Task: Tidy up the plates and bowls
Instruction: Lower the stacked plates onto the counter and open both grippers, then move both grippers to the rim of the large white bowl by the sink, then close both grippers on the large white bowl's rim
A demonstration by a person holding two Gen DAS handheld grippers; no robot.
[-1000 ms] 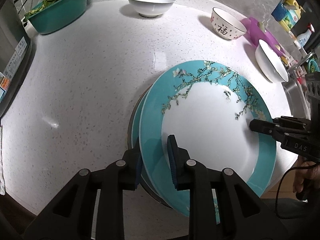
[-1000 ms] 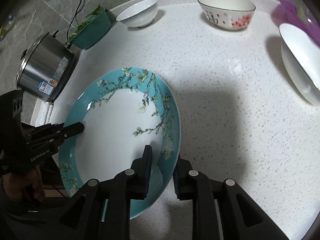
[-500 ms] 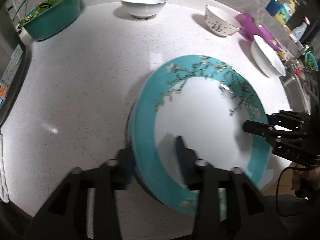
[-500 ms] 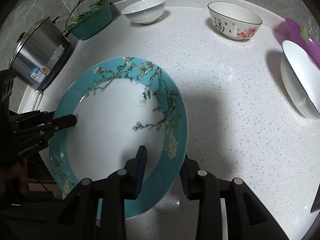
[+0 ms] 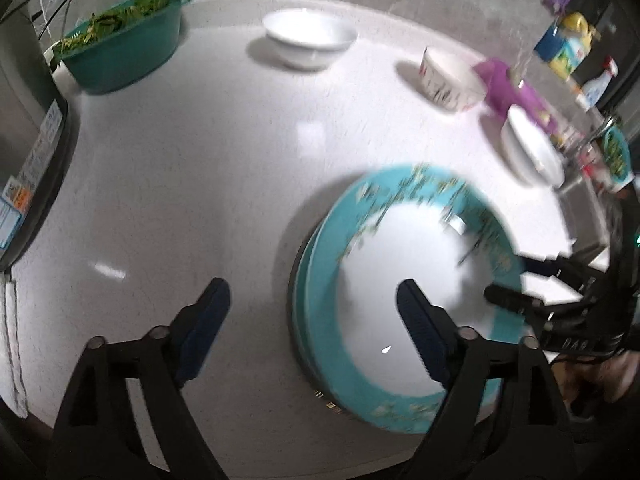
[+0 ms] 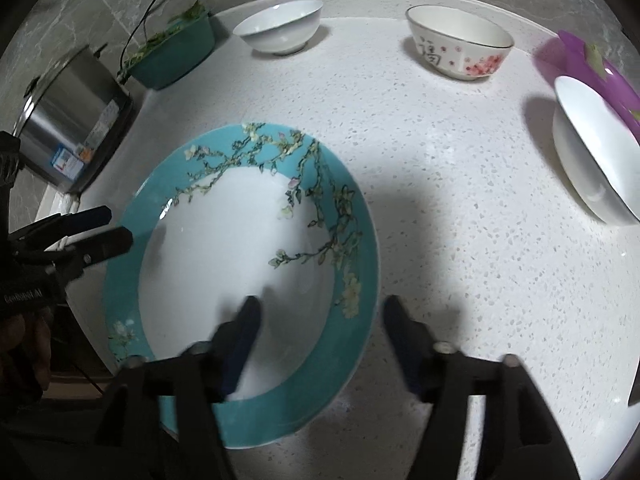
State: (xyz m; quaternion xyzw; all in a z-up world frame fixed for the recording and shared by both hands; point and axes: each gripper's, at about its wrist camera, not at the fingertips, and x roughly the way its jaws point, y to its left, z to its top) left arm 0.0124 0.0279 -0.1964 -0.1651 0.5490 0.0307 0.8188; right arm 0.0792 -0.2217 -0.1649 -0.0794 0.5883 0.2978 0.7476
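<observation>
The teal blossom plate (image 6: 240, 264), stacked near the counter's (image 6: 460, 240) front edge, has just been released by the left tool (image 5: 312, 312) and right tool (image 6: 320, 332), both spread open.

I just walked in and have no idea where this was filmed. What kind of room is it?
Most likely a home kitchen. A steel cooker stands at the edge of a speckled white countertop, a teal basin of leafy greens waits nearby, and bowls and a blossom-patterned plate are laid out.
</observation>
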